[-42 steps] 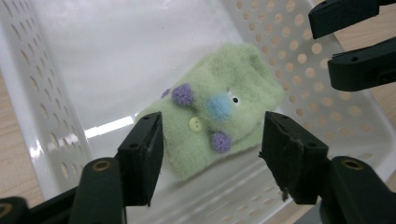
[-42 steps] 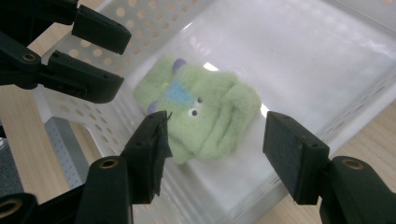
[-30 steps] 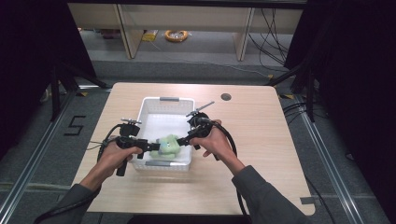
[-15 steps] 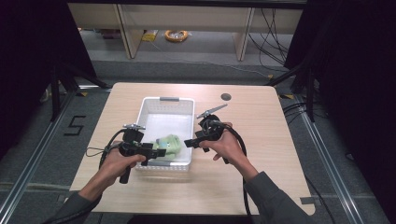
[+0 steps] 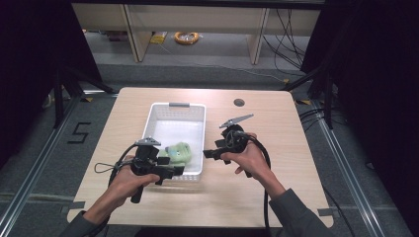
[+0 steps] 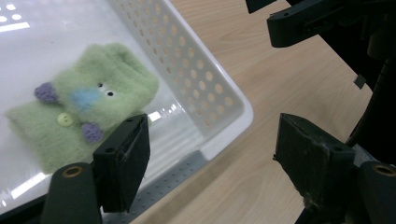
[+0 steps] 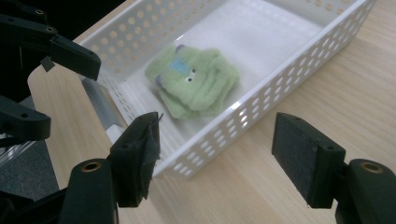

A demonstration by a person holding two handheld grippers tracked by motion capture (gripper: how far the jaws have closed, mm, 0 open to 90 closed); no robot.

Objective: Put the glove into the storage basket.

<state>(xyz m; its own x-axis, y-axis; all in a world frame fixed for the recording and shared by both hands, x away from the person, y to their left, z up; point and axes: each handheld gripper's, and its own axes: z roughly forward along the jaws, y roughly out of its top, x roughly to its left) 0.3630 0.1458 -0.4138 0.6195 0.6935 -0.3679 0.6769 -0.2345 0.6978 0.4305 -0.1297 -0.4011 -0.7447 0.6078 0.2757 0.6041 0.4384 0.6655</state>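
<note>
Your left gripper (image 5: 174, 171) hangs released over the near rim of the white perforated plastic basket (image 5: 196, 111); your right gripper (image 5: 209, 153), also released, sits at its 3 o'clock. The fuzzy green knitted toy (image 5: 177, 153) lies inside, at 6 o'clock.

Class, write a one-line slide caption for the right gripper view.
Open hand-held gripper facing a green sock in a white basket.

An orange cable coil (image 5: 187, 37) lies on the floor.
</note>
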